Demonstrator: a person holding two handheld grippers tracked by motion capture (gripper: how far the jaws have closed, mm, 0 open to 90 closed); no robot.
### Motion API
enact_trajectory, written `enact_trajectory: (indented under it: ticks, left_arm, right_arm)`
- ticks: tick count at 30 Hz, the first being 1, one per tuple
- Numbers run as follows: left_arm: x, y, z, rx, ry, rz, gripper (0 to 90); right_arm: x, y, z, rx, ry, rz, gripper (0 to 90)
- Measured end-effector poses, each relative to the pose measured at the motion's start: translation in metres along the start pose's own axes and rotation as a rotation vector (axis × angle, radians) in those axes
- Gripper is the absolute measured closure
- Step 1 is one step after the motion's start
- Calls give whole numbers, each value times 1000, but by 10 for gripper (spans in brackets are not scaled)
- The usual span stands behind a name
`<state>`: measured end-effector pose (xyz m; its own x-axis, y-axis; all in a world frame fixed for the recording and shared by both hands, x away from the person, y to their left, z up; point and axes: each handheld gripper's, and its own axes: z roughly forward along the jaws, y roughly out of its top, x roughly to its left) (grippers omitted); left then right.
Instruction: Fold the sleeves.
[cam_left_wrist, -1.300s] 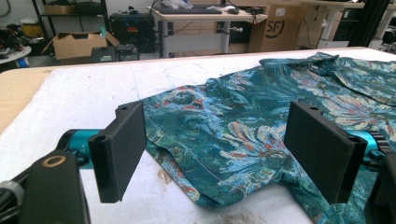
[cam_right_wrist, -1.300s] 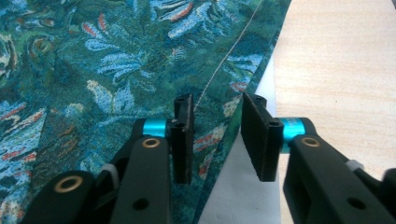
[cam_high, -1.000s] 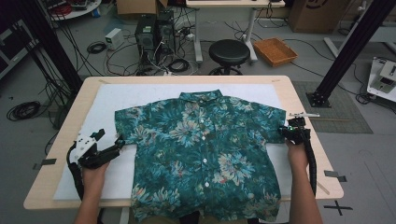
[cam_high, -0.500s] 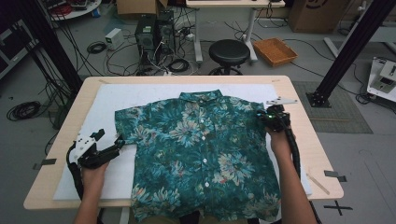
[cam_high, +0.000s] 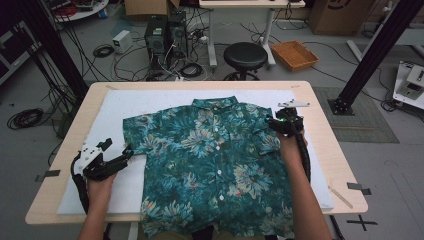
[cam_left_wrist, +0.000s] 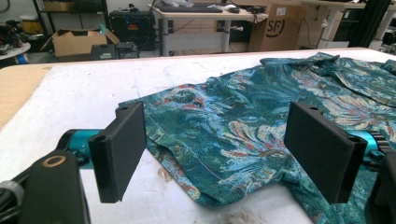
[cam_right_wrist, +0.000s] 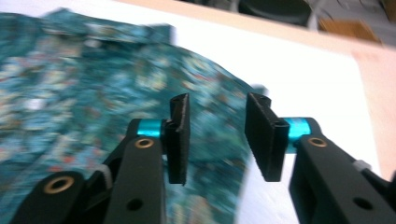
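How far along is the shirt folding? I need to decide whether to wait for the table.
Done: the shirt lies flat and buttoned on the white pad. In hand: the left gripper hovers open at one sleeve; the right gripper, jaws just opening with nothing between them, hovers over the other. Left: every fold.

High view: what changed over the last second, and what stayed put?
The right gripper moved from the table's right edge, by the shirt's right sleeve, up and inward to the shirt's right shoulder. Its jaws have just been opening; nothing is between them, so the sleeve it seemed to pinch looks released. The left gripper stayed at the left sleeve with jaws open, and the shirt's body lies flat as before.
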<state>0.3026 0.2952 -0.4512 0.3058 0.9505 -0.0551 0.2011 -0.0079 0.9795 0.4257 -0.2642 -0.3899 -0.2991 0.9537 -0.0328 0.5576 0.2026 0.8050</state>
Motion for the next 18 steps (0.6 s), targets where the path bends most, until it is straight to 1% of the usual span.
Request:
enact_trajectory:
  ticks: [2,4,6,8,10,12,13,14,15,16,18]
  left_arm:
    - [0,0,0,4,2,2,212]
    - [0,0,1,9,0,5,212]
    - [0,0,1,6,1,1,212]
    - [0,0,1,7,2,0,212]
    - [0,0,1,8,0,3,212]
    - [-1,0,1,7,0,4,212]
    - [-1,0,1,7,0,5,212]
    - [-1,0,1,9,1,8,212]
    - [-1,0,1,10,1,9,212]
    - [-1,0,1,12,1,9,212]
    - [-1,0,1,12,0,12,212]
  right_arm:
    - [-8,-6,7,43,10,41,609]
    - [-11,-11,14,72,18,62,610]
    - [-8,-13,22,104,30,52,623]
    - [-3,-15,30,143,37,31,654]
    - [1,-17,39,181,46,23,660]
    - [5,-19,46,209,50,19,703]
    - [7,-20,50,224,50,8,730]
    - [9,-21,52,224,42,1,744]
    - [10,-20,53,212,41,11,767]
    - [11,-20,55,203,47,18,767]
    - [14,-19,59,187,43,2,769]
